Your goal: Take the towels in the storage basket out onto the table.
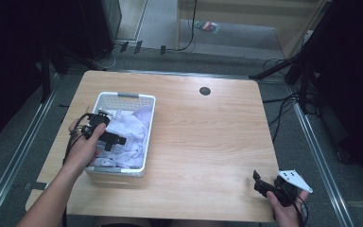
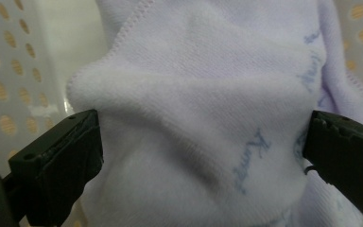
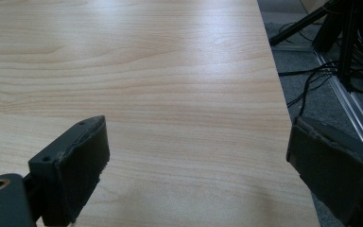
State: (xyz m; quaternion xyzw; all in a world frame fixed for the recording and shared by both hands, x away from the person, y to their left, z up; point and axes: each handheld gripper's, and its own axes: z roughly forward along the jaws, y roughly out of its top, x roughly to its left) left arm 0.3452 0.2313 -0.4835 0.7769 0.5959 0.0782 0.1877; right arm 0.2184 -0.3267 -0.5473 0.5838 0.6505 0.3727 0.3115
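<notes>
From above, the white basket [image 1: 123, 98] sits on the left part of the wooden surface [image 1: 203, 142], with a pale lilac cloth [image 1: 132, 127] heaped inside it. The left tongs [image 1: 105, 137] reach into the basket over the cloth; the right tongs [image 1: 260, 182] rest well away from the basket, at the surface's near right corner.

In the left gripper view, the jaws stand apart, the cloth [image 2: 203, 118] bulging between them against the basket's perforated wall [image 2: 9, 71].

In the right gripper view, the jaws stand wide apart over the bare surface [image 3: 170, 85].
</notes>
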